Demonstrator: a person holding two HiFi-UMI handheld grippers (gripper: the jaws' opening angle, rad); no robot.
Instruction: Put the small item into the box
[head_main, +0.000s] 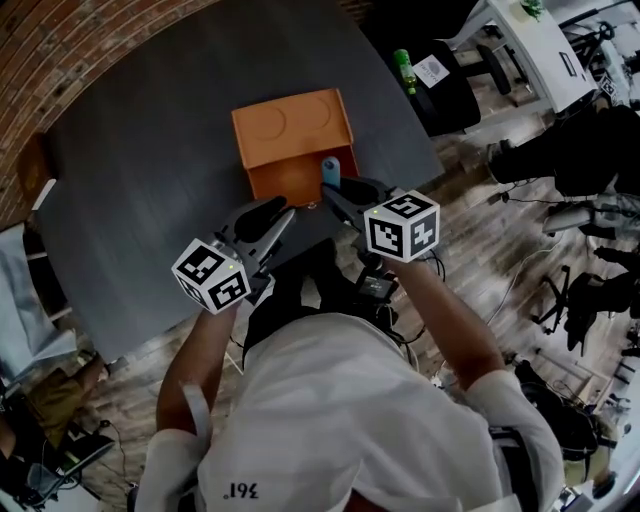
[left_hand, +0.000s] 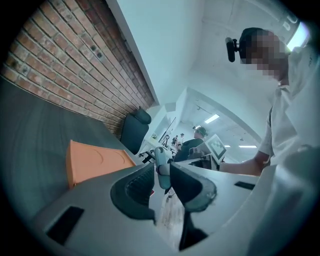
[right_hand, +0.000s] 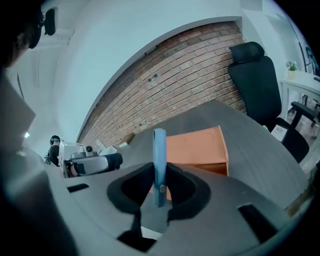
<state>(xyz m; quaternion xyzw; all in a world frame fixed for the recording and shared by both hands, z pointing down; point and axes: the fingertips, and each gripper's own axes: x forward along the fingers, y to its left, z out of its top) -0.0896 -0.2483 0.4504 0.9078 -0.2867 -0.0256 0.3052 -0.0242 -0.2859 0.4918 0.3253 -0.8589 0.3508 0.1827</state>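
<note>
An orange box (head_main: 290, 125) with its lid closed sits on the dark grey table (head_main: 150, 180); it also shows in both gripper views (left_hand: 92, 160) (right_hand: 195, 147). The small item, a flat light-blue strip (head_main: 329, 170) (right_hand: 159, 145), stands upright between the pads of my right gripper (head_main: 335, 192) (right_hand: 160, 172), which is shut on it just in front of the box's near right corner. My left gripper (head_main: 285, 212) (left_hand: 161, 172) hovers beside it at the box's near edge, jaws apart with nothing held. Through their gap I see the blue strip (left_hand: 160, 160) beyond.
A black office chair (right_hand: 255, 85) stands past the table's far side by the brick wall (right_hand: 190, 65). A green bottle (head_main: 404, 70) and a white desk (head_main: 540, 40) lie off the table to the right, above a wooden floor with cables (head_main: 520, 270).
</note>
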